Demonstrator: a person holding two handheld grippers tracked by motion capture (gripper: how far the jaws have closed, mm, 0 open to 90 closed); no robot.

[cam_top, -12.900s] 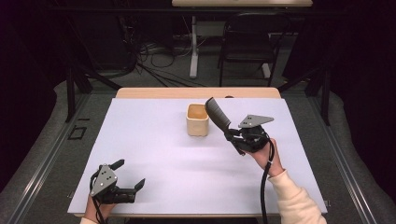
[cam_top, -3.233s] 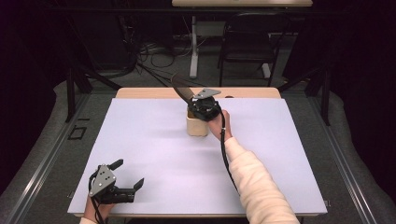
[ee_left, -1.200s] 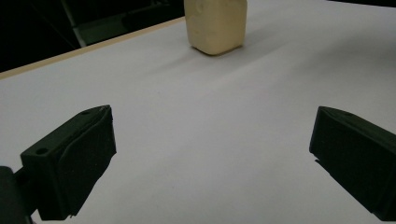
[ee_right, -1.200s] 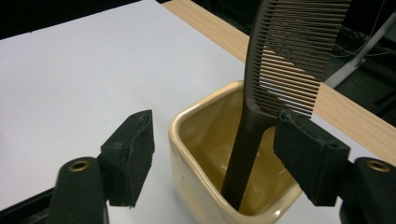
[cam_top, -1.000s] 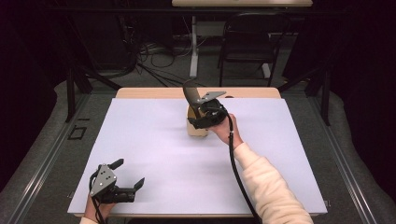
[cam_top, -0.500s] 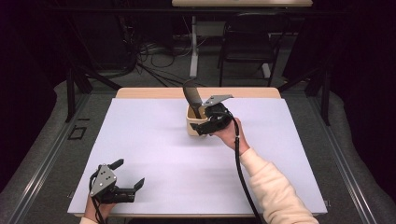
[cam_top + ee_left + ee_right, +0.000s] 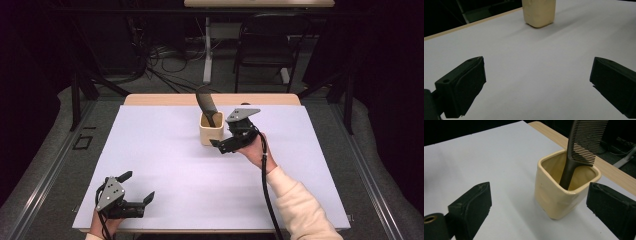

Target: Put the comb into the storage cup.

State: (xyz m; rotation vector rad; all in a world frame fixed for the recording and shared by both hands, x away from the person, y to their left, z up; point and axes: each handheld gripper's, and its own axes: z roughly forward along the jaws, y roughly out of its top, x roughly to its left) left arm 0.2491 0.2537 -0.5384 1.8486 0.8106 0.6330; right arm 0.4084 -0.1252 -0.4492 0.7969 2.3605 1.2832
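Note:
A cream square cup (image 7: 211, 134) stands on the white table cover (image 7: 150, 150), at the middle toward the far edge. A dark comb (image 7: 206, 104) leans in it, handle down and teeth up. My right gripper (image 7: 220, 146) hangs just right of the cup. It is open, its jaws have just been opening, and nothing is between them. In the right gripper view the cup (image 7: 554, 197) and comb (image 7: 581, 145) sit just ahead of the right gripper (image 7: 539, 202), untouched. My left gripper (image 7: 137, 186) rests open near the front left edge. From the left gripper (image 7: 537, 85) the cup (image 7: 539, 12) shows far off.
The wooden table edge (image 7: 165, 99) shows beyond the white cover. Behind the table are a chair (image 7: 262, 45), cables on the floor and dark stands. A cable (image 7: 265, 185) trails from the right gripper along the person's sleeve.
The right gripper let go of the comb, which now stands in the cup. It drew back from above the cup to its right, toward the person. The left gripper stayed put.

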